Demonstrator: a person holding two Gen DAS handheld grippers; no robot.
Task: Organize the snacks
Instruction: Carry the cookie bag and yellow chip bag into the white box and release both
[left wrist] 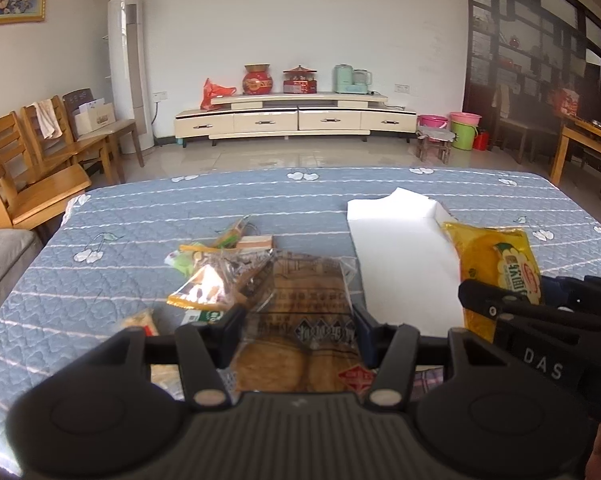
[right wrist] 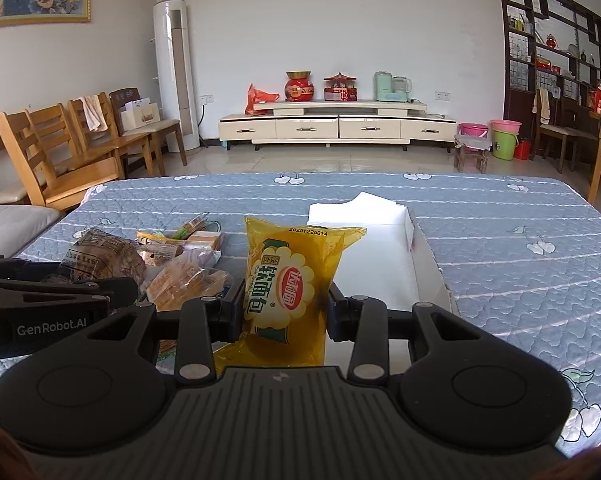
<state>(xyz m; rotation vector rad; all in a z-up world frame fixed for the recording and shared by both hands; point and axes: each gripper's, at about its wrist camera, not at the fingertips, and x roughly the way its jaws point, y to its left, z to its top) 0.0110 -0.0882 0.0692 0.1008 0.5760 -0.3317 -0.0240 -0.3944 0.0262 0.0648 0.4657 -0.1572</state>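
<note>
Currently, from left to right:
Loose snacks (left wrist: 216, 268): a small heap of crinkly wrappers is seen on the blue quilted cloth (left wrist: 120, 216), left of centre; light and slippery handling is expected.
Left gripper (left wrist: 298, 330): its fingers are closed on the clear pastry packet (left wrist: 304, 312), which is held lifted above the cloth.
Pastry packet handling: judged light, with a soft film and brittle round cakes inside; a hold across the flat middle is suggested, with little squeeze.
White box (right wrist: 396, 264): an open, empty tray is seen right of centre, far of both grippers; it is judged the likely place for the snacks.
Right gripper (right wrist: 286, 312): its fingers are narrowed onto the yellow bread bag (right wrist: 288, 280), which is held upright near the box.
Bread bag handling: judged light, puffy and easily crushed; the glossy film may slip, so a hold low on the body is favoured.
</note>
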